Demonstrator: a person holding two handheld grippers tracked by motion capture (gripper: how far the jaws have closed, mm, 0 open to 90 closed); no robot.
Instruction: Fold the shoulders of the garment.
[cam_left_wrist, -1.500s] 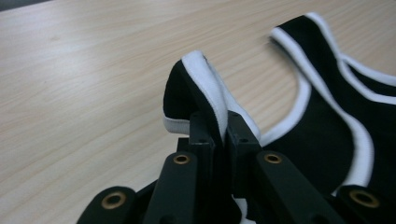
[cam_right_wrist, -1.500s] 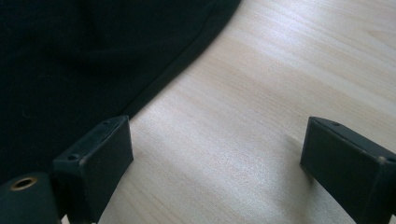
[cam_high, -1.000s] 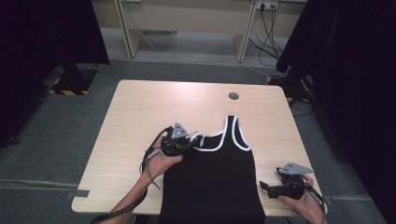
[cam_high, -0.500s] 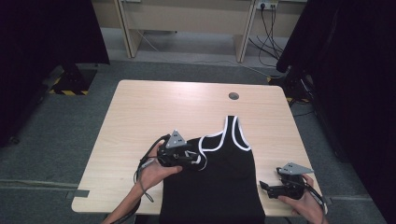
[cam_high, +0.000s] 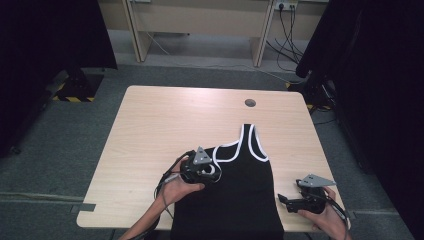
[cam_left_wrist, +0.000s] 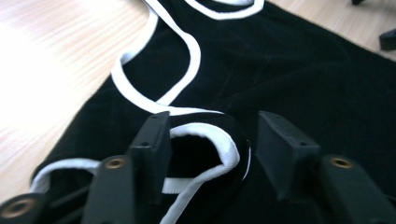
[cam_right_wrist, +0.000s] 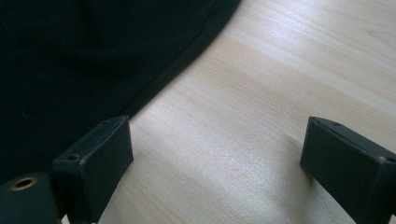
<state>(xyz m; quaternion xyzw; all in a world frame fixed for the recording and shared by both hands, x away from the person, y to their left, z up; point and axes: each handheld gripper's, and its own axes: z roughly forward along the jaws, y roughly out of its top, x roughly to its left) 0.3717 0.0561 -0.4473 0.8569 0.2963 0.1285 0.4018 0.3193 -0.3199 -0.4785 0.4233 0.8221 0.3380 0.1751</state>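
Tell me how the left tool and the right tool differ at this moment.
The left tool sits over the black top, at its folded strap; the right tool rests on bare table beside the top's edge. The left tool's jaws, which have just been opening, stand apart with the white-trimmed strap loose between them; the right tool's jaws stand wide with only wood between. Both are hand-held, black, with a grey plate on top.

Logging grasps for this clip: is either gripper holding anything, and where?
Nothing is held. The left gripper has just been opening; the tank top's folded strap lies loose between them. The right gripper is open over the table.
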